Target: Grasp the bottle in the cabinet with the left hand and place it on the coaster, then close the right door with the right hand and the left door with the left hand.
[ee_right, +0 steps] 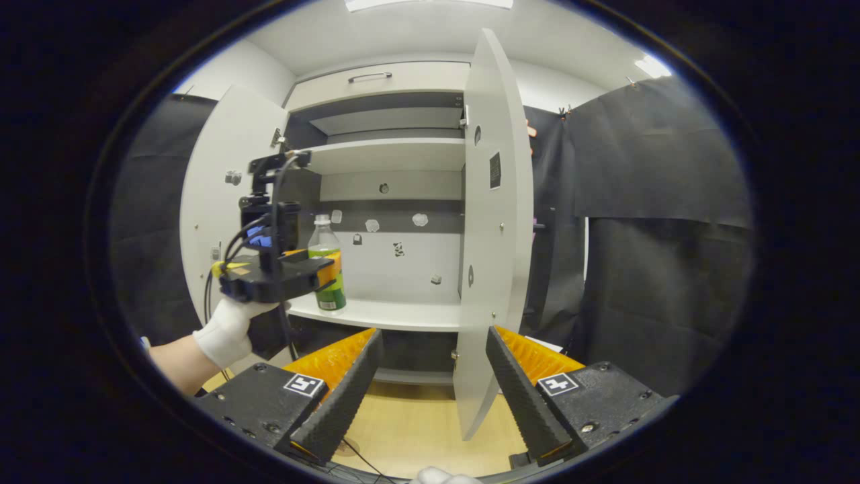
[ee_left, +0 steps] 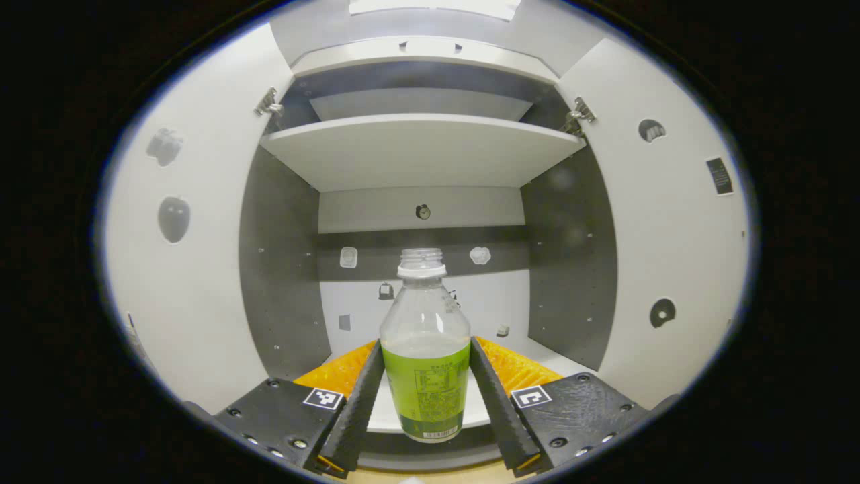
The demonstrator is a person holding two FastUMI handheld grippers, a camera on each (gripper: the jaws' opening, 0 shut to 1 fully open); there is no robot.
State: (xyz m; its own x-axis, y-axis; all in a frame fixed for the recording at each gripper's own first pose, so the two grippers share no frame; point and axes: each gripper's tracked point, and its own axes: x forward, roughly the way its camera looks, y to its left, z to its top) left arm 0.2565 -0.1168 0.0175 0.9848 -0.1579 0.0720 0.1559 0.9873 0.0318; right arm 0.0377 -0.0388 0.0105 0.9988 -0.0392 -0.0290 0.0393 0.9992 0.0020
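The left gripper has its fingers clenched on the bottle, which stands upright at the front edge of the cabinet's bottom shelf; both doors hang open; the right gripper waits back over the worktop, fingers released, near the right door.

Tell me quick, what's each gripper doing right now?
Left gripper: closed on the bottle, fingers against both sides.
Right gripper: open, holding nothing.
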